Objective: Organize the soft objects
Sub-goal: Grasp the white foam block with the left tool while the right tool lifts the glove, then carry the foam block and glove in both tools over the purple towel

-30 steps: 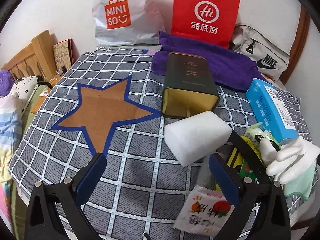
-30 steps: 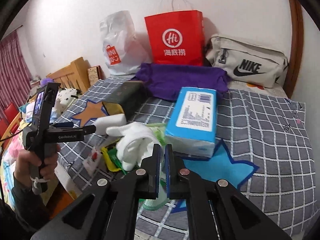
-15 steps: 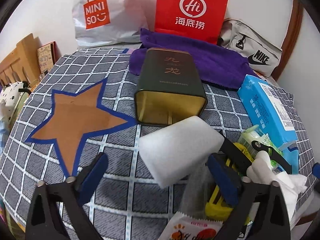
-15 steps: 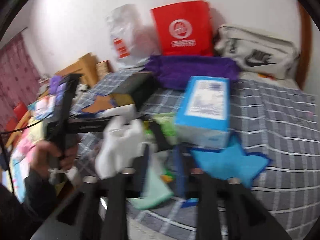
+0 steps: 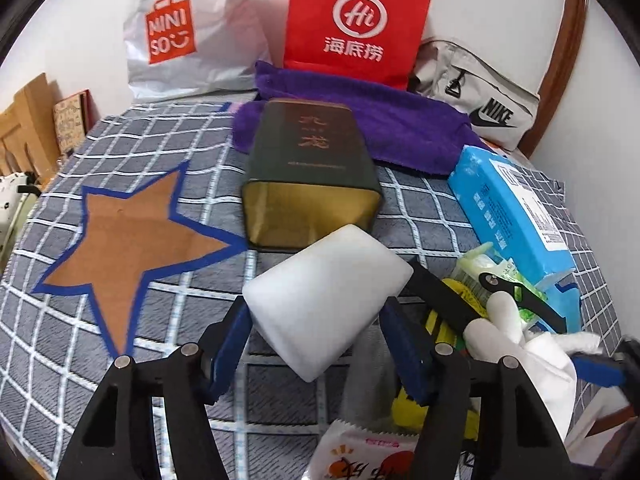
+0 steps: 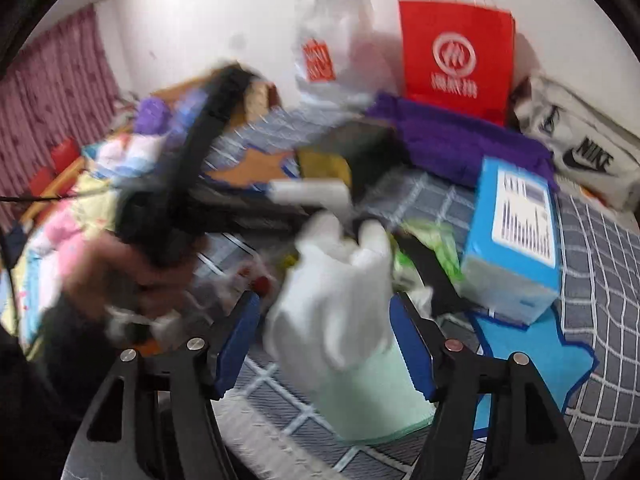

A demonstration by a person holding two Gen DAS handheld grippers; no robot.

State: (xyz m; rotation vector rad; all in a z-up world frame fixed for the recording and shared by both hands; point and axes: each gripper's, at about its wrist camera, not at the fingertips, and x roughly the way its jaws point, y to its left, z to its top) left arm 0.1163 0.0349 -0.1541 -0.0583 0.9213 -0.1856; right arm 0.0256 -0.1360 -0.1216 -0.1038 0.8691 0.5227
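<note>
A white foam block [image 5: 326, 296] lies on the checked bedspread in the left wrist view, in front of a dark tin box [image 5: 310, 184]. My left gripper [image 5: 316, 350] is open with its blue pads on either side of the block's near end. A white glove [image 6: 336, 292] lies over a pale green cloth [image 6: 376, 396] in the blurred right wrist view. My right gripper [image 6: 326, 344] is open with the glove between its pads. The glove also shows at the right of the left wrist view [image 5: 516, 344]. A brown star patch [image 5: 128, 240] lies to the left.
A blue tissue pack [image 5: 516, 216], a purple towel [image 5: 392, 128], a red paper bag [image 5: 356, 24], a white Miniso bag [image 5: 188, 36] and a Nike bag [image 5: 484, 100] lie at the back. Snack packets [image 5: 360, 456] lie near the bed's front edge. A blue star patch [image 6: 532, 352] lies at the right.
My left gripper has moved forward and narrowed around the foam block. My right gripper has opened and moved forward around the white glove.
</note>
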